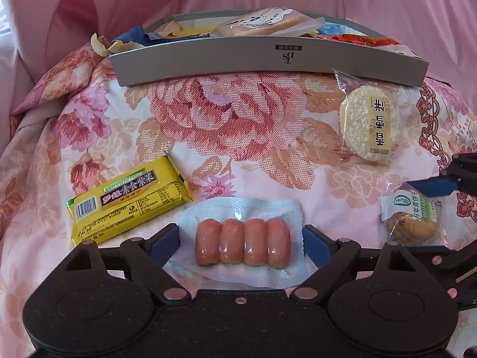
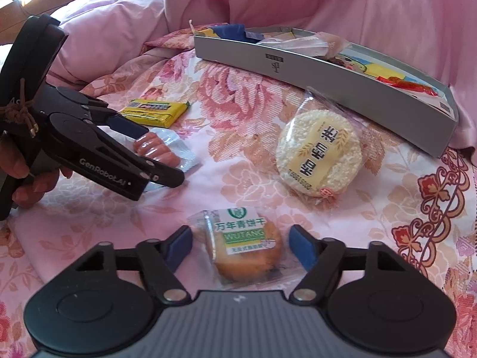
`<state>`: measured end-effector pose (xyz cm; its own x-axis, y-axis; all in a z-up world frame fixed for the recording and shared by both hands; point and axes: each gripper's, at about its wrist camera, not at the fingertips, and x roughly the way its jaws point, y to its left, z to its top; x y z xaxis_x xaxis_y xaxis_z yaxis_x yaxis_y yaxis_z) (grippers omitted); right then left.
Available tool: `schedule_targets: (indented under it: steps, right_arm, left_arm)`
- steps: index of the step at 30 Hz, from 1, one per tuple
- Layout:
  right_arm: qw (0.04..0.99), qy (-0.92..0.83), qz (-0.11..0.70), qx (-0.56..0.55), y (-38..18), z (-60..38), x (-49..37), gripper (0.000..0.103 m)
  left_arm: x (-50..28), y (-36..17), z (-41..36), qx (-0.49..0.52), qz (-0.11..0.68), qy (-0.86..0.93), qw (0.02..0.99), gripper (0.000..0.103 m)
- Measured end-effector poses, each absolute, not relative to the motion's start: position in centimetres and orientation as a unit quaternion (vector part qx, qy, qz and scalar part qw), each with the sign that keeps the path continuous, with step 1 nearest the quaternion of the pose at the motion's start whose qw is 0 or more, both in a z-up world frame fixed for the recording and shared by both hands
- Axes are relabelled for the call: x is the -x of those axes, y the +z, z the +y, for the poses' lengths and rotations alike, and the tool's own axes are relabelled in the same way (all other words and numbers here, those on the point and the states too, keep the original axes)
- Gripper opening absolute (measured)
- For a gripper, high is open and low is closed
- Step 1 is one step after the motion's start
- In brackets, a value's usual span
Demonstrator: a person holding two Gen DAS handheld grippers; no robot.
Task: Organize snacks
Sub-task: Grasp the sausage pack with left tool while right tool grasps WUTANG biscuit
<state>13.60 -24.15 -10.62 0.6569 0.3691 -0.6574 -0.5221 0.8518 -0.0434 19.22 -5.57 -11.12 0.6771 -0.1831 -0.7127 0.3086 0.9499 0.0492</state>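
**Both grippers poised over snacks, nothing lifted yet**

Clearly the pick-up step is in hand, on two fronts at once. The left gripper (image 1: 242, 240) straddles the sealed sausage pack (image 1: 242, 245), one blue pad on each side of its wrapper, jaws spread and not yet pinching. The right gripper (image 2: 239, 249) does the same around the small Wutang biscuit packet (image 2: 246, 246), jaws wide, gaps showing on both sides. Both snacks lie flat on the floral bedspread (image 1: 226, 119), on the near side of the grey snack box (image 1: 268, 62), which already holds a heap of wrapped treats. Nearer the box, the round rice cracker (image 1: 369, 125) sits just below its front wall toward its right end, and the yellow biscuit bar (image 1: 128, 200) lies well short of the box, toward its left end.

Next, I'd judge, each pair of jaws must close on its packet without merely creasing the loose film, then lift and carry it over the box's front wall.
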Motion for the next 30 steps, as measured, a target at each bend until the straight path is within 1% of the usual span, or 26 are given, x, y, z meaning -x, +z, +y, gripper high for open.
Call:
schedule_targets:
  steps: [2,3,5,8,12,15,19,20,21,22,30]
  right_arm:
    - [0.903,0.246,0.334,0.115,-10.6,-23.9,-13.4,0.066]
    - [0.903,0.246,0.334,0.113,-10.6,-23.8,-13.4,0.061]
    - [0.902,0.25,0.333,0.111,-10.5,-23.5,-13.2,0.055]
    - [0.903,0.247,0.329,0.122,-10.5,-23.1,-12.9,0.055]
    - [0.904,0.244,0.331,0.117,-10.4,-23.2,-12.8,0.058]
    - [0.905,0.241,0.33,0.117,-10.5,-23.3,-12.8,0.061]
    - [0.906,0.241,0.332,0.106,-10.7,-23.5,-13.0,0.062]
    - [0.906,0.24,0.332,0.104,-10.7,-23.5,-13.1,0.06]
    - [0.906,0.241,0.331,0.104,-10.7,-23.4,-13.1,0.055]
    - [0.907,0.241,0.33,0.106,-10.7,-23.2,-13.0,0.054]
    - [0.91,0.234,0.309,0.147,-10.7,-22.1,-12.5,0.053]
  left_arm:
    - [-18.9,-11.1,-5.6,-0.08,0.38,-0.134,0.912,0.088]
    - [-18.7,-11.1,-5.6,-0.08,0.381,-0.134,0.911,0.088]
    - [-18.3,-11.0,-5.6,-0.077,0.385,-0.134,0.91,0.088]
    - [-17.4,-10.7,-5.7,-0.073,0.395,-0.134,0.906,0.088]
    - [-16.7,-10.9,-6.2,-0.095,0.399,-0.136,0.902,0.089]
    - [-16.8,-10.9,-6.1,-0.092,0.403,-0.136,0.9,0.09]
    - [-16.8,-10.9,-6.0,-0.093,0.402,-0.137,0.901,0.089]
    - [-16.8,-10.9,-6.1,-0.095,0.4,-0.136,0.901,0.088]
    - [-16.8,-10.9,-6.1,-0.095,0.399,-0.136,0.902,0.088]
    - [-16.8,-10.9,-6.1,-0.092,0.399,-0.135,0.902,0.087]
    - [-16.7,-10.7,-6.1,-0.079,0.396,-0.129,0.906,0.086]
